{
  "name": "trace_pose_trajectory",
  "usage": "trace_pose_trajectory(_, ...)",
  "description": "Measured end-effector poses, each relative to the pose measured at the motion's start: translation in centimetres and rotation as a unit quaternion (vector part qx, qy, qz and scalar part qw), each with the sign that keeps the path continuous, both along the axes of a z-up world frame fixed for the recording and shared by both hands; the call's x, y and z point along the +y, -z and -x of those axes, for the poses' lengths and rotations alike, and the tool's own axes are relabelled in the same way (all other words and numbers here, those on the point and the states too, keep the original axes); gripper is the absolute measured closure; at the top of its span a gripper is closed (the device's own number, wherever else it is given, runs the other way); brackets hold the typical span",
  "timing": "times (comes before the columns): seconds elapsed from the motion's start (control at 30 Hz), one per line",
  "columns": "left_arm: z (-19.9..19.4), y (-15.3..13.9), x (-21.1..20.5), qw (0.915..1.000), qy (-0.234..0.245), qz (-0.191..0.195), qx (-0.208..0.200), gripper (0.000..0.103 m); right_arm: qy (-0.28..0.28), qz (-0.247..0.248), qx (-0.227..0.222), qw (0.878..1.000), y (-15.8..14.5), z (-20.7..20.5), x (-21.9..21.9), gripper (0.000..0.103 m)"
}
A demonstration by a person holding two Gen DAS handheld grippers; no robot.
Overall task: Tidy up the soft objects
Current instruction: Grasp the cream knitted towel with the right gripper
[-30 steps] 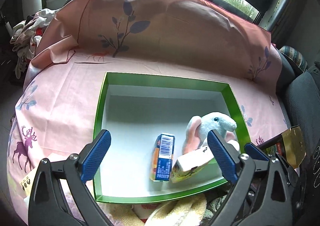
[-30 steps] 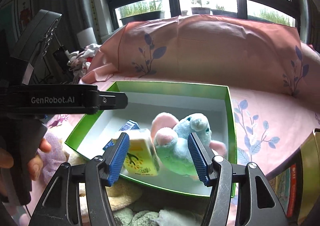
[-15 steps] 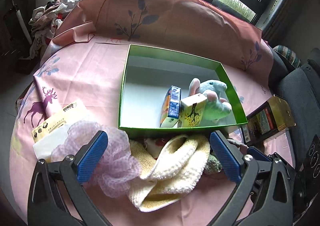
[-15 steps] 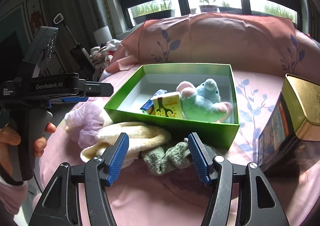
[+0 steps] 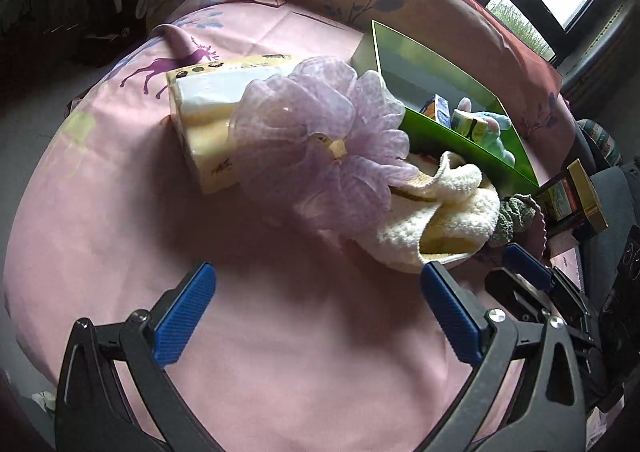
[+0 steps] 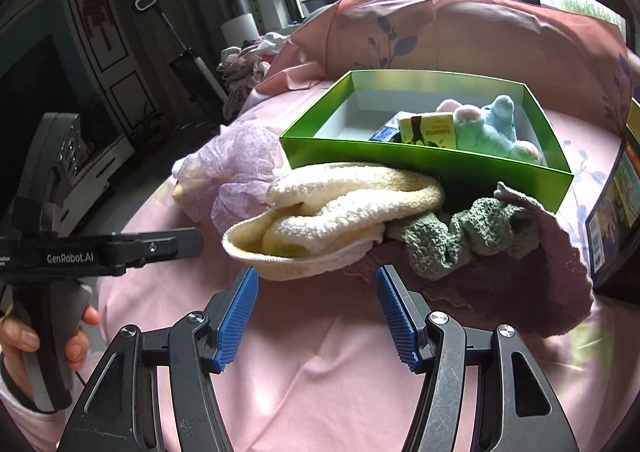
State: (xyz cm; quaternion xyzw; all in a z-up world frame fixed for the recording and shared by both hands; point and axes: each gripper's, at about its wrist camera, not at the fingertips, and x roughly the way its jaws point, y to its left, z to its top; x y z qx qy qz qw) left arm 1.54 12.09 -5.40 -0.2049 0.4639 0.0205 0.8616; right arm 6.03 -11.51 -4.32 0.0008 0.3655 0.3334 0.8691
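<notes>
Soft things: the lilac mesh bath pouf (image 5: 320,139), the cream towel (image 6: 336,203) and the green knitted cloth (image 6: 464,236) lie in a loose heap on the pink tablecloth (image 5: 280,352), just in front of the near wall of the green box (image 6: 420,159). A mauve knitted piece (image 6: 540,284) lies under and beside the green one.

Already boxed: a blue plush toy (image 6: 488,127) sits inside the box, touching a small yellow carton (image 6: 430,127) and a blue carton beside it.

My left gripper (image 5: 320,316): jaws spread as wide as they go, nothing between them, hanging over bare cloth short of the pouf and towel.

My right gripper (image 6: 318,314): jaws about half open, empty, pads apart from everything, with the towel's rolled edge just beyond the tips.

Step in hand: I judge I am between picks, lining up on the heap; no soft item is gripped.

Next move calls for: pushing one pair of jaws forward over a fold, closing on enough bulk that it won't slip out, then lifting clear over the box wall. The pouf rests on the towel, so whichever I pull may drag the other.

Nearby: a tissue pack (image 5: 208,107) lies behind the pouf, touching it; a gold-topped tin (image 5: 586,195) stands to the right of the box.
</notes>
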Motion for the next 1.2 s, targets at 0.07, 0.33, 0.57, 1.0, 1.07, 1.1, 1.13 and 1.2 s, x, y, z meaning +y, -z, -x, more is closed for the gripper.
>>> trace_pose_trajectory(0.07,0.3,0.1,0.6,1.0,-0.007,0.006,-0.001,0.001,0.003,-0.006,0.002,1.0,-0.2,-0.7,0.7,0.041)
trace_pose_trajectory(0.33,0.6,0.0,1.4,0.9999,-0.005,0.013,-0.01,0.001,0.017,0.033,-0.015,0.999,-0.1,-2.4,3.0,0.097)
trace_pose_trajectory(0.57,0.8,-0.4,2.1,0.9993,-0.009,0.032,-0.015,0.001,0.001,-0.076,-0.092,0.993,-7.4,1.8,-0.5,0.097)
trace_pose_trajectory(1.0,1.2,-0.7,-3.7,0.996,0.07,0.055,-0.007,0.001,0.0,-0.018,0.022,1.0,-2.4,8.7,-7.6,0.097)
trace_pose_trajectory(1.07,0.7,0.2,-5.6,0.9942,0.094,0.052,0.008,0.001,0.018,0.002,0.051,0.999,-0.5,8.7,-8.6,0.096)
trace_pose_trajectory(1.1,0.5,0.6,-6.7,0.993,0.107,0.049,0.016,0.001,0.031,0.007,0.062,0.998,0.3,8.5,-9.2,0.094)
trace_pose_trajectory(1.13,0.3,1.0,-7.8,0.9919,0.117,0.042,0.024,0.001,0.041,0.012,0.07,0.997,1.0,8.4,-9.7,0.087)
trace_pose_trajectory(1.2,0.0,1.8,-9.5,0.9903,0.133,0.023,0.035,0.001,0.059,0.012,0.079,0.995,1.7,8.2,-10.5,0.062)
